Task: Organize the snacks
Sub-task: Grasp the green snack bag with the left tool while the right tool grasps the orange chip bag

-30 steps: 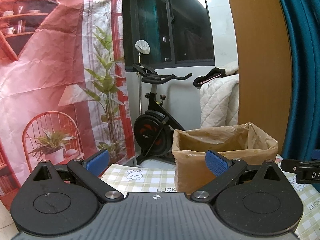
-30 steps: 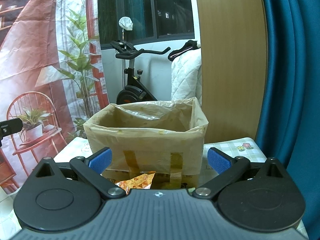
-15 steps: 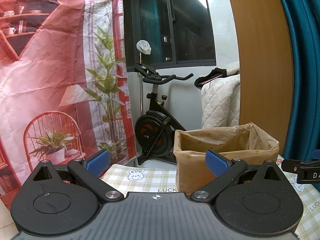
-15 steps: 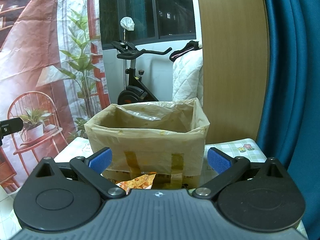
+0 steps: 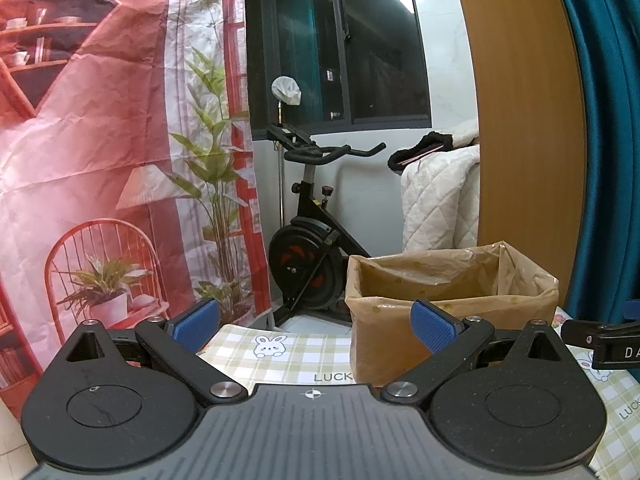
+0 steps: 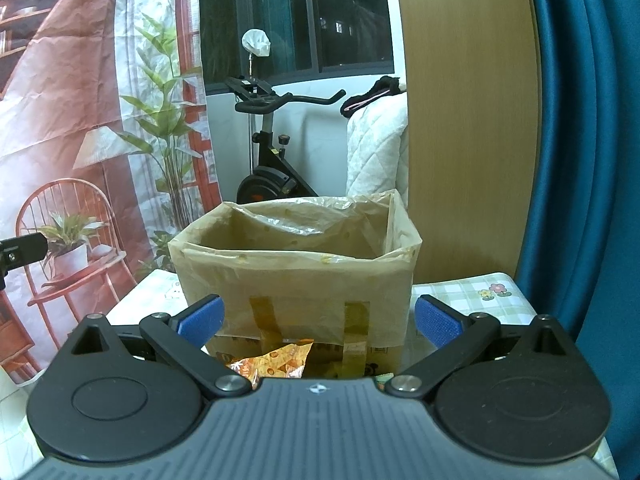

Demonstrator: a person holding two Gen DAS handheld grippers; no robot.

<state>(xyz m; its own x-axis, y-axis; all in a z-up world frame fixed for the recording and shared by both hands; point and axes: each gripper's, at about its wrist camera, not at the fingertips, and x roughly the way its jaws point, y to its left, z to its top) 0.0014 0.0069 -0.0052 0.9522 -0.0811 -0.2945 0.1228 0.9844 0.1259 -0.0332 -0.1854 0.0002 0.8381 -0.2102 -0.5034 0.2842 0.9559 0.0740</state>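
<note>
Right gripper (image 6: 316,318) jaws spread wide and empty, orange snack packet (image 6: 276,364) low between them, perhaps touching the lined box (image 6: 296,276), left gripper (image 5: 316,320) likewise agape over checked tabletop (image 5: 288,354).

Left hand-held gripper (image 5: 314,322) raised slightly, right hand-held gripper (image 6: 316,316) nudged leftward

A table covered by a green-and-white checked tablecloth (image 5: 288,354) printed with cartoon rabbits, small flowers and the letters "LUCK". On it stands a cardboard box (image 6: 296,280) lined with a tan plastic bag taped down its front. An orange snack packet (image 6: 276,364) lies on the cloth just before the box.
</note>
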